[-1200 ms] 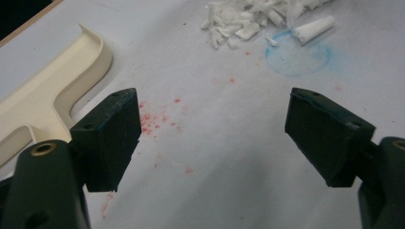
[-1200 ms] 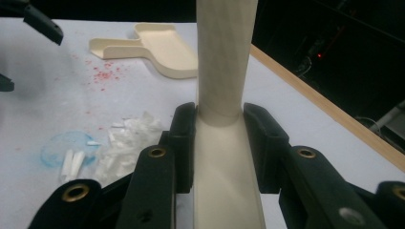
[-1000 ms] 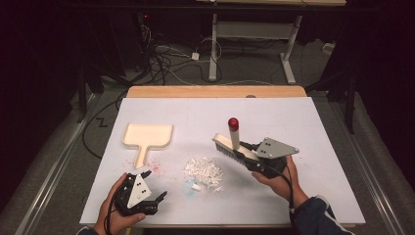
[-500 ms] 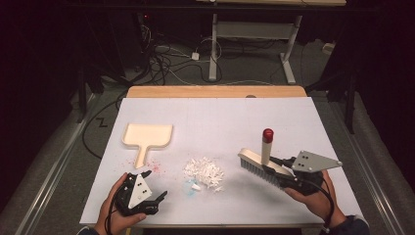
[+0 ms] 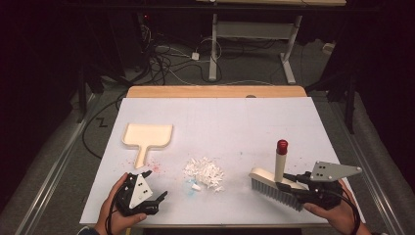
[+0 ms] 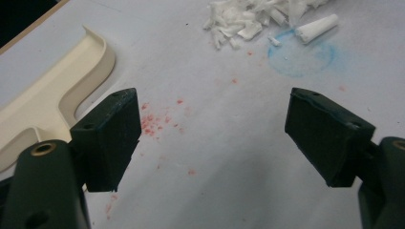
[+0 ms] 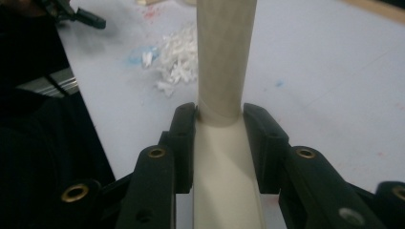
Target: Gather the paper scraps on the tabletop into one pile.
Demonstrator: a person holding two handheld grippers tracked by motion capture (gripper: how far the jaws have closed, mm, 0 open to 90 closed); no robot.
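Note:
A cream hand brush [image 5: 274,183] with grey bristles and a red-tipped upright handle is held at the front right of the white table, bristles down. My right gripper [image 5: 298,185] is shut on the brush body; in the right gripper view its jaws clamp the brush [image 7: 224,143] at the handle's base. A pile of white scraps [image 5: 204,172] lies in the middle front, also seen as scraps [image 6: 248,24] from the left gripper. A cream dustpan [image 5: 147,137] lies flat at the left. My left gripper [image 5: 154,196] rests open near the front left edge, empty, with the dustpan [image 6: 57,95] beside it.
The white sheet [image 5: 220,122] covers a wooden table; a blue smudge [image 6: 298,55] and red specks [image 6: 157,124] mark it near the scraps. Cables and table legs lie on the dark floor beyond the far edge.
My right gripper has carried the brush from just right of the scrap pile out to the right and toward the front edge. The left gripper has stayed put.

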